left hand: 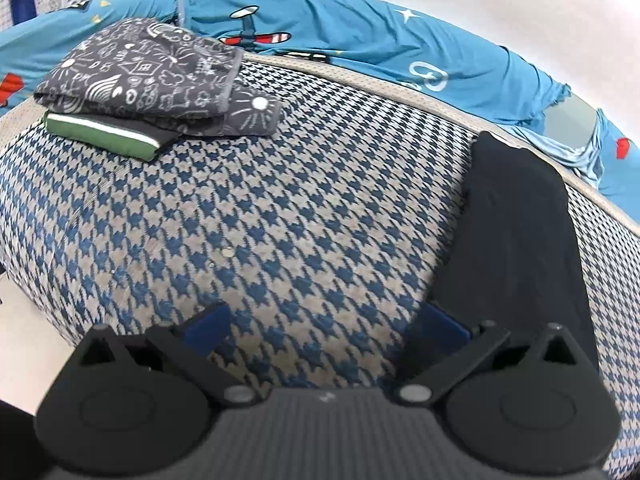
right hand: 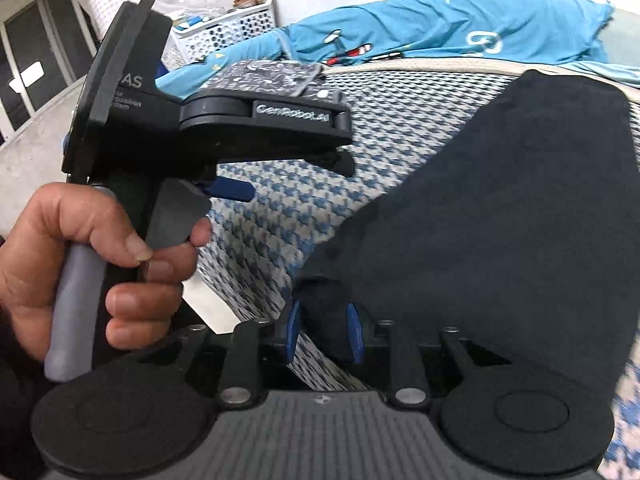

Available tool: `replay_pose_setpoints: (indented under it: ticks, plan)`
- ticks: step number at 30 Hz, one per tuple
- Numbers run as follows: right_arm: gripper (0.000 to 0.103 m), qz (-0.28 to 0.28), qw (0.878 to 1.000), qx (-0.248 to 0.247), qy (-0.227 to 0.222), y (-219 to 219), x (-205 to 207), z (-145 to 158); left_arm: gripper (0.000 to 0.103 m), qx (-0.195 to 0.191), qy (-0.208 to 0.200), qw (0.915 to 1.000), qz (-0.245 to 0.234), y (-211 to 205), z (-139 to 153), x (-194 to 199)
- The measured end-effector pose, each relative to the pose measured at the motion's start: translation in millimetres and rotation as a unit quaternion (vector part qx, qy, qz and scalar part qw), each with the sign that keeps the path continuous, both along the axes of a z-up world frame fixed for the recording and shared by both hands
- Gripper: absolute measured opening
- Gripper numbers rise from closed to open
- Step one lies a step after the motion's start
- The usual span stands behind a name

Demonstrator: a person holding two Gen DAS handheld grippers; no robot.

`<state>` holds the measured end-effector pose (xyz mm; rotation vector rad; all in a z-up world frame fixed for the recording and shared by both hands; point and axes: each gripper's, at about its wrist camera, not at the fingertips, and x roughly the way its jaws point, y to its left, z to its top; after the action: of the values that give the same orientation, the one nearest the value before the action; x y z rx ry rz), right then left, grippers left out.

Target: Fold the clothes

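Note:
A black garment point(right hand: 500, 208) lies flat on the houndstooth cushion point(left hand: 280, 200); its left part shows in the left wrist view as a black garment point(left hand: 516, 216) at the right. My right gripper point(right hand: 325, 330) is shut on a bunched corner of that garment, blue pads pinching the fold. My left gripper point(left hand: 324, 324) stands open above bare cushion with nothing between its fingers; the right wrist view shows the left gripper point(right hand: 236, 190) from the side, held by a hand point(right hand: 80, 256). A folded grey patterned garment point(left hand: 160, 80) rests on a folded green one point(left hand: 104, 136) at the cushion's far left.
A blue printed sheet point(left hand: 360, 36) lies bunched behind the cushion. A white perforated basket point(right hand: 228, 28) stands at the back left, near a glazed door point(right hand: 36, 72). The cushion's pale edge point(left hand: 400, 92) runs along the back.

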<state>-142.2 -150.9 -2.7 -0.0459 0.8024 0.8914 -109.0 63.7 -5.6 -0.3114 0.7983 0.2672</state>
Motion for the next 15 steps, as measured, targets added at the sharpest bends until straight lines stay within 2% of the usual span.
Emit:
replay_pose_setpoints:
  ticks: [5,15]
  plan:
    - [0.027,-0.047,0.999,-0.004,0.005,-33,-2,5,0.103,0.005,0.003,0.9999,-0.016,-8,-1,1]
    - [0.028,-0.144,0.989,-0.025,-0.025,-92,-13,15,0.103,0.023,0.001,0.9969,-0.075,-44,-3,5]
